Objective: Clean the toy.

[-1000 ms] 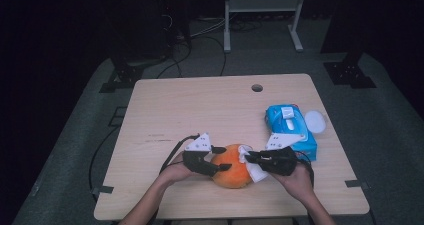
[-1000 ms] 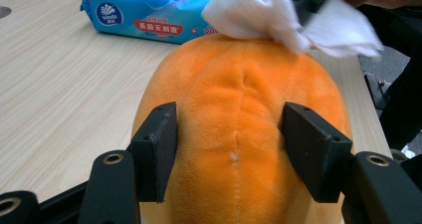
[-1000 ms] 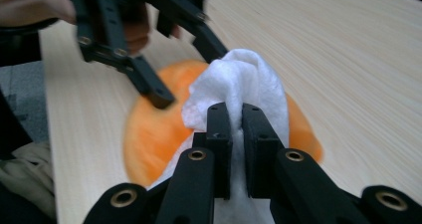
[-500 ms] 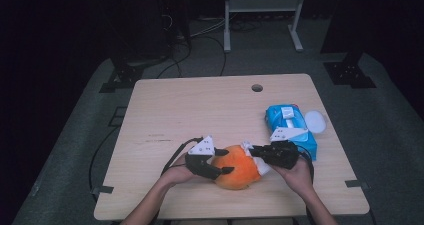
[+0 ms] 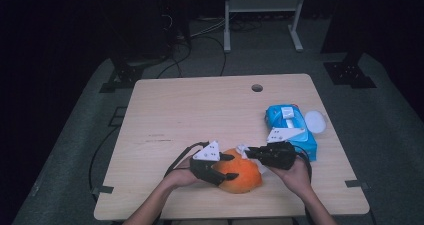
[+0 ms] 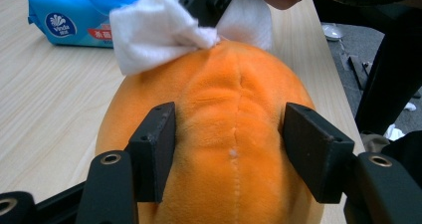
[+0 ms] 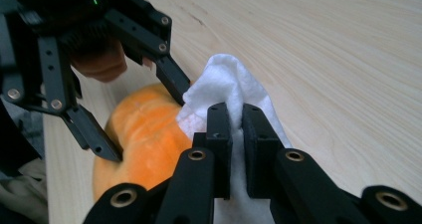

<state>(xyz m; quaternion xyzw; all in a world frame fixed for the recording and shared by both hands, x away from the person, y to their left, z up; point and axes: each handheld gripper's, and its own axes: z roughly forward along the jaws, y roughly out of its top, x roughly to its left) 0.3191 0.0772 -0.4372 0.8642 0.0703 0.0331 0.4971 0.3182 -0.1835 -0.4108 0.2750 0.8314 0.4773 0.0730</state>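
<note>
An orange plush toy lies near the table's front edge. My left gripper is shut on it, one jaw on each side of the toy's soft body. My right gripper is shut on a white wipe, which it presses against the far upper end of the plush toy. In the left gripper view the wipe is bunched on top of the toy, with the right gripper's black jaws just behind it.
A blue pack of wipes lies right of the toy, close behind my right hand. A round white lid sits beside it. The wooden table has a small hole near its far edge.
My right gripper has shifted the wipe slightly away from me, from the toy's right side up onto its far top. The left gripper keeps its hold on the toy.
</note>
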